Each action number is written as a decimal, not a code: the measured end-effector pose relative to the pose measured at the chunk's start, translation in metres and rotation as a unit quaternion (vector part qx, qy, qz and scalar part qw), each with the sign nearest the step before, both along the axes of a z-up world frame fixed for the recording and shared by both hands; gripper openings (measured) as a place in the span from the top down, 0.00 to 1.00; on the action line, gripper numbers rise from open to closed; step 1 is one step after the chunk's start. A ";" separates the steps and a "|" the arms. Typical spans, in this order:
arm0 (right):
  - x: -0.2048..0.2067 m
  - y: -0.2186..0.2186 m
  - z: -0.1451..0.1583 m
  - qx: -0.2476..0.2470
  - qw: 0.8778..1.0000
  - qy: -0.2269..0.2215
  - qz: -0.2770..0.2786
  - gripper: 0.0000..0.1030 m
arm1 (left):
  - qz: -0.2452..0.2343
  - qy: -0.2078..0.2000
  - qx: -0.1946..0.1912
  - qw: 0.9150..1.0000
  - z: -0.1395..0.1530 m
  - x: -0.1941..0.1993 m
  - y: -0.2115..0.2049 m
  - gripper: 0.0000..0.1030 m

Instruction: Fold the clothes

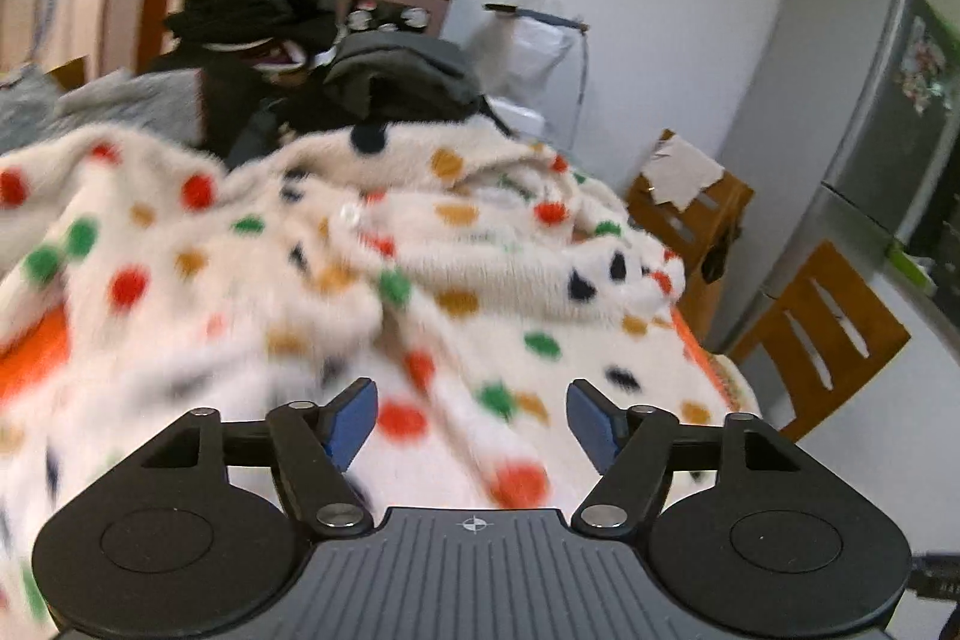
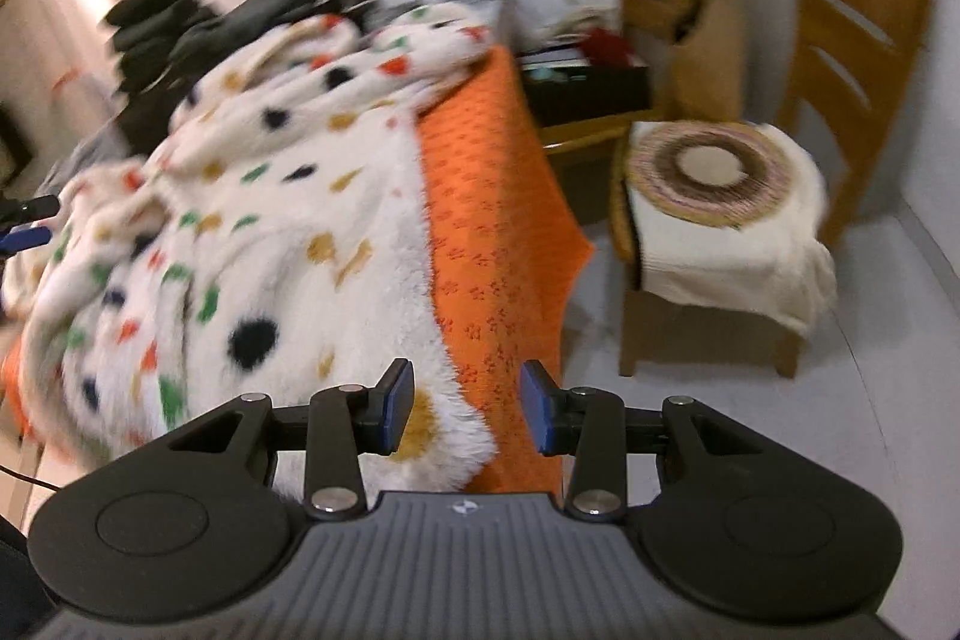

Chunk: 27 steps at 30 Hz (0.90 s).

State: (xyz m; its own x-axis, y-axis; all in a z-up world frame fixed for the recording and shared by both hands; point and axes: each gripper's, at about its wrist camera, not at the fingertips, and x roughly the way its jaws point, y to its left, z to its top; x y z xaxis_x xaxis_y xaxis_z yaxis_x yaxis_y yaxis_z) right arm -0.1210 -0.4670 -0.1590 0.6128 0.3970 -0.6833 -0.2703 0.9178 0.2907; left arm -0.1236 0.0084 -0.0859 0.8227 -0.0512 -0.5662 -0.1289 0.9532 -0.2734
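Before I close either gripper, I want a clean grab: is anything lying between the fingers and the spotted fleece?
Nothing visible. The left gripper hangs open directly over the spotted fleece, and the right gripper is open at its near corner, beside the orange cover.

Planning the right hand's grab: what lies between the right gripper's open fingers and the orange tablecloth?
In the right wrist view, the right gripper frames the fluffy hem of the polka-dot garment, lying on the orange tablecloth.
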 end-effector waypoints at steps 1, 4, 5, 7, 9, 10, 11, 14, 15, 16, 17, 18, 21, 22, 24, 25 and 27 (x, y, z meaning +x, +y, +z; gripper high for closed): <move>0.001 -0.005 0.002 -0.001 1.000 -0.002 0.015 0.57 | 0.006 0.003 0.001 1.000 -0.003 -0.012 -0.010 0.28; 0.003 -0.018 0.008 0.001 0.999 -0.006 0.044 0.56 | 0.010 0.015 0.001 1.000 -0.011 -0.041 -0.042 0.29; 0.002 -0.022 0.009 0.000 0.999 -0.006 0.050 0.57 | 0.012 0.019 -0.003 1.000 -0.014 -0.049 -0.052 0.29; 0.001 -0.027 0.010 -0.005 0.998 -0.008 0.059 0.57 | 0.010 0.025 -0.017 0.999 -0.021 -0.061 -0.071 0.29; -0.001 -0.031 0.010 -0.011 0.998 -0.010 0.064 0.57 | 0.004 0.027 -0.028 0.999 -0.030 -0.069 -0.089 0.29; -0.002 -0.033 0.010 -0.013 0.998 -0.011 0.066 0.57 | -0.001 0.028 -0.032 0.999 -0.034 -0.070 -0.096 0.29; -0.003 -0.034 0.011 -0.016 0.998 -0.012 0.068 0.57 | -0.008 0.029 -0.033 0.999 -0.039 -0.070 -0.105 0.29; -0.009 -0.039 0.014 -0.024 0.997 -0.015 0.068 0.57 | -0.030 0.038 -0.030 0.998 -0.051 -0.065 -0.128 0.29; -0.011 -0.041 0.016 -0.025 0.997 -0.017 0.068 0.57 | -0.036 0.040 -0.028 0.998 -0.055 -0.063 -0.135 0.30; -0.014 -0.042 0.018 -0.027 0.997 -0.019 0.068 0.57 | -0.042 0.042 -0.026 0.998 -0.058 -0.060 -0.140 0.30; -0.016 -0.044 0.019 -0.031 0.997 -0.020 0.067 0.57 | -0.046 0.044 -0.023 0.998 -0.061 -0.056 -0.145 0.30; -0.018 -0.045 0.021 -0.035 0.997 -0.021 0.064 0.57 | -0.050 0.045 -0.021 0.998 -0.064 -0.052 -0.150 0.30; -0.024 -0.050 0.026 -0.050 0.997 -0.024 0.056 0.57 | -0.051 0.056 -0.007 0.997 -0.073 -0.040 -0.159 0.30; -0.026 -0.051 0.027 -0.053 0.997 -0.026 0.055 0.57 | -0.050 0.061 -0.002 0.997 -0.077 -0.036 -0.162 0.34; -0.028 -0.053 0.028 -0.058 0.996 -0.029 0.054 0.57 | -0.044 0.073 0.006 0.996 -0.084 -0.029 -0.162 0.41; -0.030 -0.054 0.029 -0.059 0.996 -0.030 0.054 0.57 | -0.040 0.080 0.011 0.996 -0.088 -0.026 -0.162 0.47; -0.031 -0.056 0.029 -0.059 0.996 -0.033 0.056 0.57 | -0.031 0.084 0.017 0.996 -0.093 -0.026 -0.157 0.62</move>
